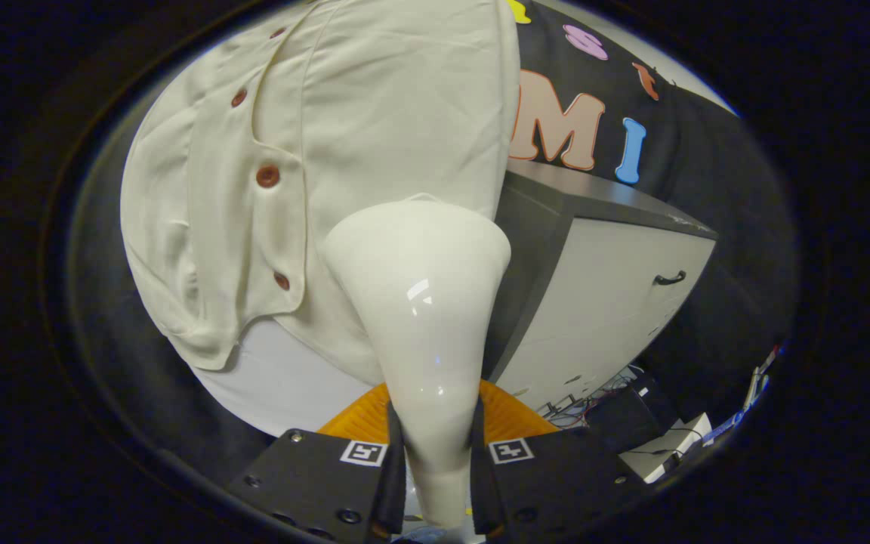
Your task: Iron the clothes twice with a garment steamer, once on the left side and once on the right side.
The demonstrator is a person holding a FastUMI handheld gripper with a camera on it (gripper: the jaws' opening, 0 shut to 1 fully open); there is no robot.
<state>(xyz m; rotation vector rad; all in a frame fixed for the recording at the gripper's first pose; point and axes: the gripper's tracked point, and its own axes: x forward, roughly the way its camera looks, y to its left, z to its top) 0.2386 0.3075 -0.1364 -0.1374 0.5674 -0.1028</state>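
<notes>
I have the gripper (437, 461) clamped on the garment steamer (424, 317): both fingers press against the narrow neck of its glossy cream body, one on each side. The steamer's long axis runs straight ahead from between the fingers, narrow at the grip and flaring to a broad head at the far end. That head points away from me at the shirt (344, 151) and sits against, or just short of, its lower part; I cannot tell whether they touch.

The cream shirt hangs beyond the fingers, with brown buttons (267, 176) down a placket to the left of the steamer head. To the right of the steamer stands a cabinet (616, 295) with a dark top and a pale front bearing a small dark handle (669, 279); its front is closed, so I cannot see what it holds. Loose cables (593, 393) lie below the cabinet, right of the fingers.
</notes>
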